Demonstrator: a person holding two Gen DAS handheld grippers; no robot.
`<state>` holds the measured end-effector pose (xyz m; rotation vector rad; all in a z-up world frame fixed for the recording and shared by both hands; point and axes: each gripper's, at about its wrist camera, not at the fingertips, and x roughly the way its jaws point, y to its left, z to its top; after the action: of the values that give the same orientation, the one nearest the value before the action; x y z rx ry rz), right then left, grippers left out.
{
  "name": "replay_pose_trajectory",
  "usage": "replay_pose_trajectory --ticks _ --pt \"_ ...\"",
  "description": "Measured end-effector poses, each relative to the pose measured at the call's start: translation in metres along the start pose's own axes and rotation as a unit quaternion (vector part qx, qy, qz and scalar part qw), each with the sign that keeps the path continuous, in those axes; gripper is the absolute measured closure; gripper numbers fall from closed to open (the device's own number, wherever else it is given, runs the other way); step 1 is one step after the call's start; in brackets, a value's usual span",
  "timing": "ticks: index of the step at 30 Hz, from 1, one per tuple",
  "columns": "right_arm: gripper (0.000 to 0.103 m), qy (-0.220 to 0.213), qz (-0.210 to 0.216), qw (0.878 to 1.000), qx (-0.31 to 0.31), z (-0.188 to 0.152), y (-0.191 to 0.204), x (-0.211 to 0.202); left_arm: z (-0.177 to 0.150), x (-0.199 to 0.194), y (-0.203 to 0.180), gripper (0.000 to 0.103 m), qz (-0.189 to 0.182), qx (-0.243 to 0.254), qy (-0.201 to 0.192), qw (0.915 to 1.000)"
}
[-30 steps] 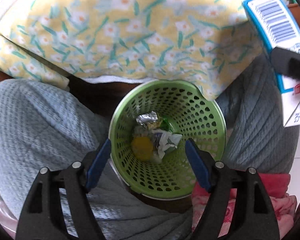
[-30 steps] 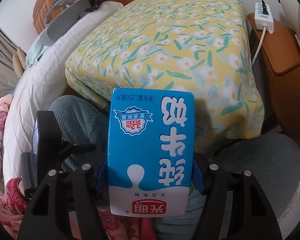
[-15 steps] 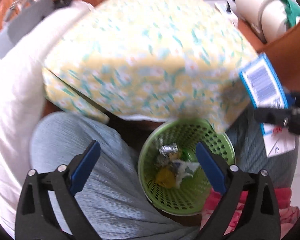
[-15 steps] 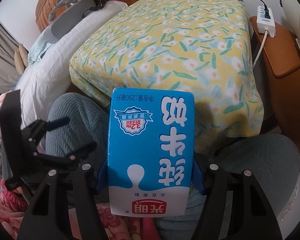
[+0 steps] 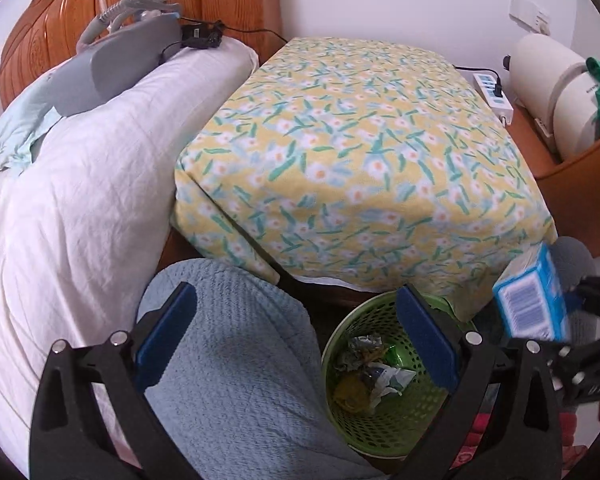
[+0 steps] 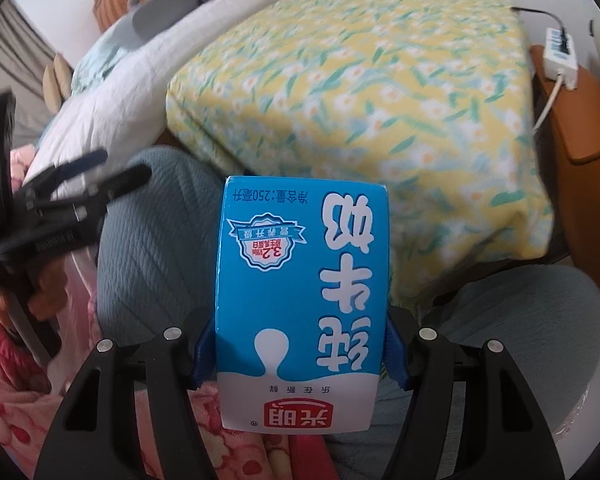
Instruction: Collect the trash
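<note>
A green perforated basket (image 5: 400, 428) stands between a person's knees, below the bed edge. In it lies trash (image 5: 364, 372): crumpled foil, paper and something yellow. My left gripper (image 5: 296, 312) hangs above the left knee and the basket, open wide with nothing between its fingers; in the right wrist view the left gripper (image 6: 80, 188) shows at the left edge. My right gripper (image 6: 300, 346) is shut on a blue and white milk carton (image 6: 300, 264), held upside down above the knees. The left wrist view catches that carton (image 5: 532, 304) just right of the basket.
A yellow floral cushion (image 5: 360, 152) lies on the bed beside a white quilt (image 5: 80, 200). A grey device with a hose (image 5: 120, 52) rests near the wooden headboard. A brown bedside table (image 5: 572, 168) holds a power strip (image 5: 496, 92). Pink floral fabric (image 6: 28, 412) lies low left.
My left gripper has risen away from the basket and tilted up, and its jaws have spread wider. The right gripper still holds the carton and has shifted a little sideways.
</note>
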<state>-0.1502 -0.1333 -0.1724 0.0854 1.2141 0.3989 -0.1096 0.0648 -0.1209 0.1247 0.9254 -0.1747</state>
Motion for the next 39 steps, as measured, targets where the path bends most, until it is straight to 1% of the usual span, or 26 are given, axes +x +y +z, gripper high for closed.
replay_pose_trajectory --ticks 1,4,9,12,14,16,18,20,23,26,29,32,33,35,36,37,38,39 --pt "0.037 0.005 -0.001 1.000 -0.003 -0.001 0.001 0.004 -0.001 0.000 0.000 0.008 0.001 -0.002 0.001 1.0000" --pt "0.037 0.038 -0.007 0.999 -0.017 -0.005 0.004 0.032 -0.001 0.003 0.002 0.008 0.002 -0.007 0.003 1.0000" --pt "0.037 0.109 -0.037 0.992 -0.061 -0.012 0.007 0.092 -0.001 0.002 0.004 0.008 0.008 -0.009 0.003 0.9999" --pt "0.037 0.136 -0.048 0.987 -0.075 -0.013 0.006 0.115 -0.001 0.001 0.006 0.008 0.010 -0.014 0.002 0.9998" --pt "0.036 0.147 -0.059 0.984 -0.079 -0.013 0.005 0.124 -0.001 0.001 0.009 0.008 0.011 -0.018 0.004 0.9998" --pt "0.033 0.149 -0.069 0.983 -0.076 -0.011 0.003 0.124 -0.002 0.001 0.011 0.008 0.013 -0.021 0.004 0.9997" --pt "0.022 0.133 -0.073 0.986 -0.070 -0.008 0.001 0.114 -0.001 0.001 0.012 0.008 0.013 -0.026 0.004 0.9996" --pt "0.020 0.125 -0.076 0.987 -0.067 -0.010 -0.001 0.106 0.000 0.001 0.013 0.008 0.011 -0.031 0.005 0.9994" --pt "0.019 0.107 -0.086 0.989 -0.057 -0.008 -0.003 0.089 0.000 0.001 0.014 0.008 0.010 -0.036 0.006 0.9993" --pt "0.019 0.083 -0.082 0.992 -0.046 -0.002 -0.004 0.066 0.001 0.000 0.015 0.008 0.011 -0.038 0.003 0.9992" --pt "0.018 0.040 -0.067 0.996 -0.046 0.009 -0.001 0.033 0.004 -0.002 0.015 0.008 0.013 -0.043 -0.001 0.9990" --pt "0.010 -0.009 -0.054 0.997 -0.055 0.020 0.006 0.004 0.011 -0.007 0.018 0.008 0.015 -0.049 -0.010 0.9986" --pt "0.009 -0.039 -0.049 0.996 -0.061 0.029 0.011 -0.014 0.016 -0.010 0.019 0.008 0.017 -0.051 -0.016 0.9984" --pt "0.008 -0.063 -0.048 0.995 -0.067 0.034 0.021 -0.028 0.025 -0.015 0.021 0.008 0.023 -0.054 -0.028 0.9979" --pt "0.008 -0.088 -0.051 0.992 -0.070 0.046 0.025 -0.044 0.032 -0.019 0.022 0.008 0.026 -0.054 -0.037 0.9975" --pt "0.007 -0.096 -0.054 0.991 -0.071 0.051 0.028 -0.048 0.039 -0.023 0.024 0.008 0.030 -0.056 -0.044 0.9970" --pt "0.003 -0.107 -0.057 0.990 -0.071 0.059 0.031 -0.055 0.045 -0.026 0.025 0.008 0.033 -0.057 -0.051 0.9965" --pt "0.002 -0.116 -0.059 0.989 -0.070 0.068 0.034 -0.062 0.054 -0.032 0.026 0.008 0.036 -0.058 -0.063 0.9956"
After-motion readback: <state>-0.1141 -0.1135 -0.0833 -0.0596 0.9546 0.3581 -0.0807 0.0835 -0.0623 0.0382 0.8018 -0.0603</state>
